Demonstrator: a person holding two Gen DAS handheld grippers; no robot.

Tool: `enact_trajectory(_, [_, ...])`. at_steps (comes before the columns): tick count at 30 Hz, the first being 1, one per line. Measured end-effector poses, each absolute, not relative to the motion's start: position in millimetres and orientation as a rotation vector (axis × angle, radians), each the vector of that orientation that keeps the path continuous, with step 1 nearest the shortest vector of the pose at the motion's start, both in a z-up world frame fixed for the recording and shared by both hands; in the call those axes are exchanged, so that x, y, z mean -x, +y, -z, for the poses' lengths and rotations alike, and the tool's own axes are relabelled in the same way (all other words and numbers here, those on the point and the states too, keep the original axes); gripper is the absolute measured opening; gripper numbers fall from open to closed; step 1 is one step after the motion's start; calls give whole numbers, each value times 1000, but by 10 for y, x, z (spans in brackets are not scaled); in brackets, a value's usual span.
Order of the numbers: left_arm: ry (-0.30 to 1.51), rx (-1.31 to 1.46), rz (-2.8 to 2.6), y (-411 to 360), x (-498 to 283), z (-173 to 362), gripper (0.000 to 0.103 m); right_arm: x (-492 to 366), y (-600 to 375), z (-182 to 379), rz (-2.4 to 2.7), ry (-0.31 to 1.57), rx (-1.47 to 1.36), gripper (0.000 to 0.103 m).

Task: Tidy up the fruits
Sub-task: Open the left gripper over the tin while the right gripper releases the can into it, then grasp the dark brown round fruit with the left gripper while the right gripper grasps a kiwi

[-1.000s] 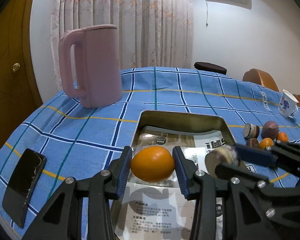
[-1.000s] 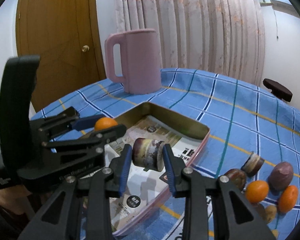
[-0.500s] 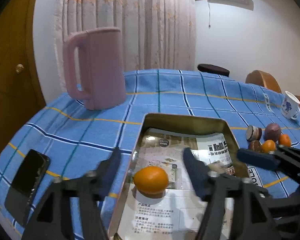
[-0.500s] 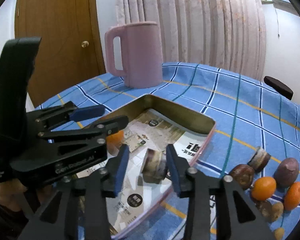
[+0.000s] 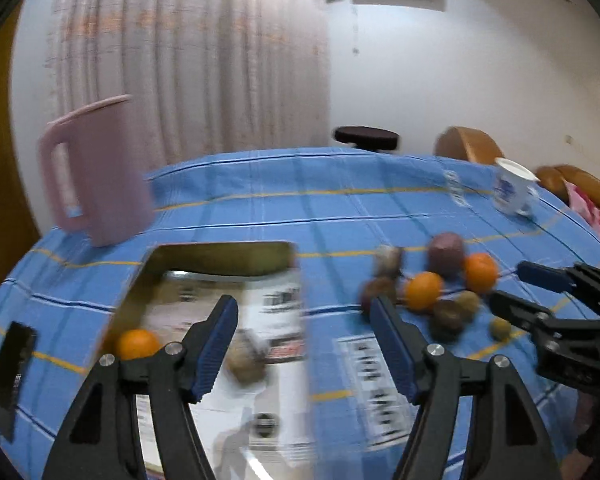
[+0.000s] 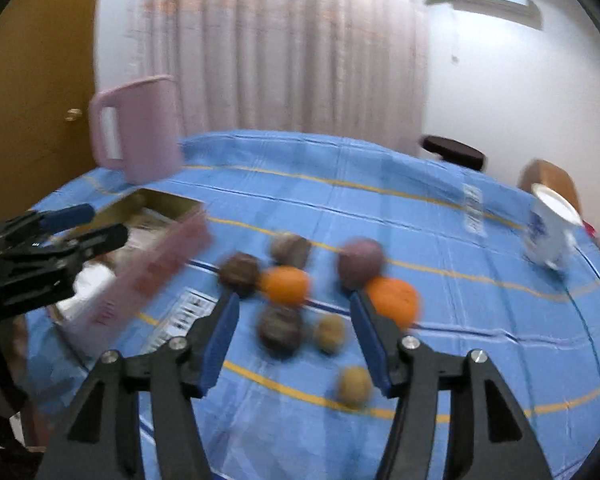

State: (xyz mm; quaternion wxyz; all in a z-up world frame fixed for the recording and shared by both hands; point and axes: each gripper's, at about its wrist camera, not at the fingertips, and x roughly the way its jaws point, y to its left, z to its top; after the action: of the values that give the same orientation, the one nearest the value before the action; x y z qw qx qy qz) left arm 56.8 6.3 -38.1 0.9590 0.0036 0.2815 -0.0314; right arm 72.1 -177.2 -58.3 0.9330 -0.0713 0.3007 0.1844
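Since 1 s earlier, both grippers had released their loads and swung right, away from the tray [image 5: 220, 250] toward the loose fruit. The left gripper [image 5: 304, 344] stood spread wide and empty. The orange [image 5: 137, 344] it had held lay in the tray at the near left wall. The right gripper [image 6: 292, 338] was likewise wide apart and empty; the brown fruit [image 5: 245, 364] it had carried lay in the tray, too blurred to tell which way its long axis ran. The fruit cluster [image 6: 300, 284] sat on the blue tablecloth [image 6: 420, 240], with 2 oranges, several dark fruits and 2 small tan ones close together. Open cloth stretched between the cluster and the white cup [image 6: 550, 228] at the right edge, and back toward the pink jug [image 6: 140, 128]. A phone [image 5: 12, 372] lay near the left edge.
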Motion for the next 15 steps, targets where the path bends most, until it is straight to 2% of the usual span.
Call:
enact_trajectory(6, [600,-47,143,-382,-661,431,70,-839,-1925,743,-366,712,129,55])
enact_trajectory(8, [616,-58,147,-451,-708,470,70,-828,-1948,778,-367,730,125,48])
enact_trajectory(12, [647,-49,166,-502,-772,534,70,-833,-1930,841,-373,759,128,46])
enact_trajectory(15, [676,-36,194,-546,-820,575,70,-891,-1948,926,-389,809,114,38])
